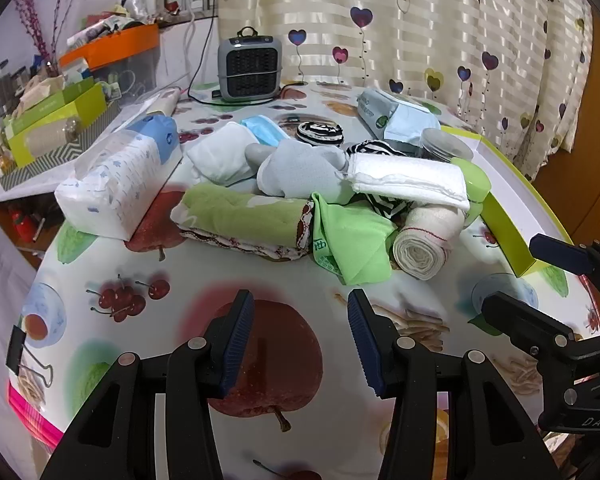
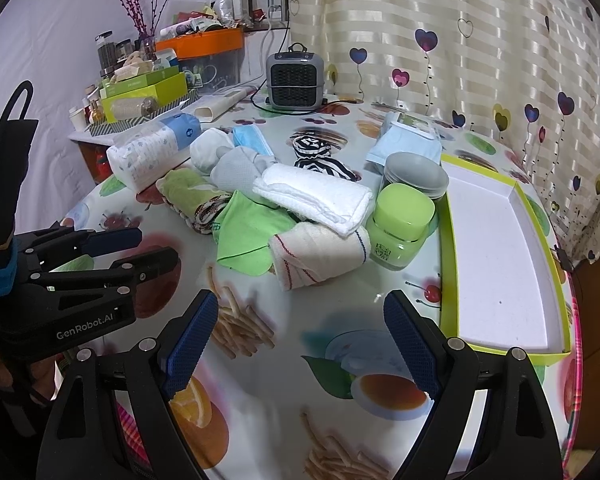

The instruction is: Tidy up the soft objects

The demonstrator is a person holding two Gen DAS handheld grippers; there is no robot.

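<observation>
A pile of soft things lies mid-table: a rolled cream bandage (image 1: 422, 242) (image 2: 320, 252), a green cloth (image 1: 350, 240) (image 2: 252, 232), a folded white towel (image 1: 408, 178) (image 2: 316, 196), a rolled green towel (image 1: 240, 216) (image 2: 188, 196), grey socks (image 1: 296, 168) (image 2: 236, 170), a white cloth (image 1: 220, 158), a blue mask (image 1: 264, 128) and a zebra fabric (image 2: 320, 164). A green-rimmed white tray (image 2: 496, 248) (image 1: 508, 236) lies at the right. My left gripper (image 1: 300, 344) (image 2: 156, 248) is open and empty, short of the pile. My right gripper (image 2: 300, 344) (image 1: 540, 276) is open and empty, beside the tray.
A green jar (image 2: 400, 228) and stacked grey dishes (image 2: 416, 178) stand between pile and tray. A tissue pack (image 1: 112, 192), a wipes pack (image 2: 408, 140) and a small heater (image 1: 250, 68) sit farther back. Cluttered boxes (image 1: 60, 120) fill the left shelf. The round table's edge (image 1: 32, 420) is near me.
</observation>
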